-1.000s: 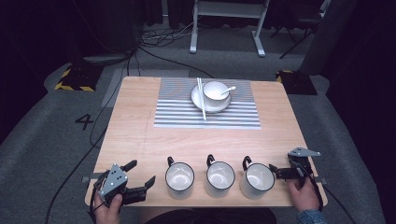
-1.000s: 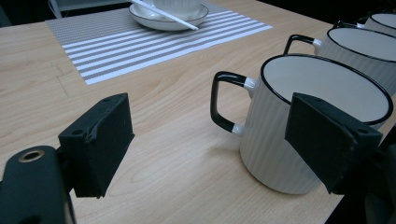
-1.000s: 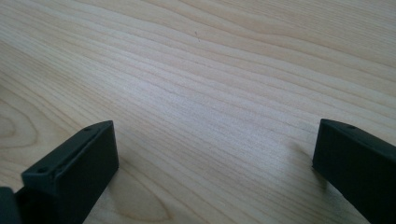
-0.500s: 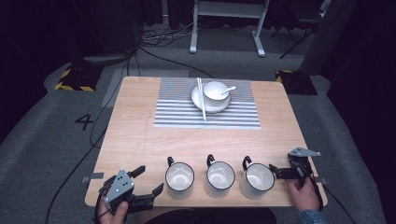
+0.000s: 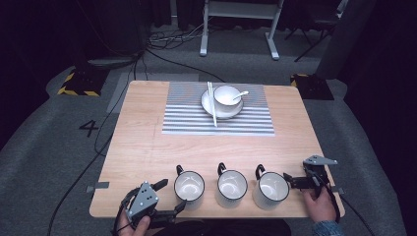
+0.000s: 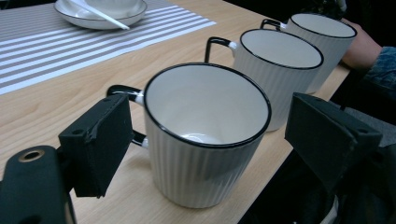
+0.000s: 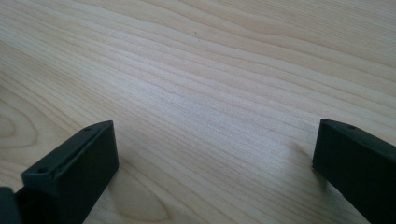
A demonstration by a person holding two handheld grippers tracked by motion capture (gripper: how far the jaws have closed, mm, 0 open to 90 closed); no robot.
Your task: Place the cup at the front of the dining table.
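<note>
Three white ribbed mugs with black rims stand in a row along the table's front edge: the left mug (image 5: 190, 186) (image 6: 201, 172), the middle mug (image 5: 231, 185) (image 6: 280, 65) and the right mug (image 5: 272, 189) (image 6: 322, 32). My left gripper (image 5: 172, 197) (image 6: 212, 135) is open, with one jaw on each side of the left mug and a gap between each jaw and the mug's wall. To the right of the right mug my right gripper (image 5: 291, 181) (image 7: 215, 154) is open over bare wood, jaws pointing toward that mug.
A striped placemat (image 5: 187, 123) lies at the far middle of the wooden table (image 5: 142, 147). On it are a plate (image 5: 209, 104), a bowl (image 5: 227, 95) with a spoon, and chopsticks (image 5: 212, 101). Cables and a stand's legs are on the floor beyond.
My left gripper has moved right along the front edge until its open jaws flank the left mug. The right gripper and the mugs have stayed put.
</note>
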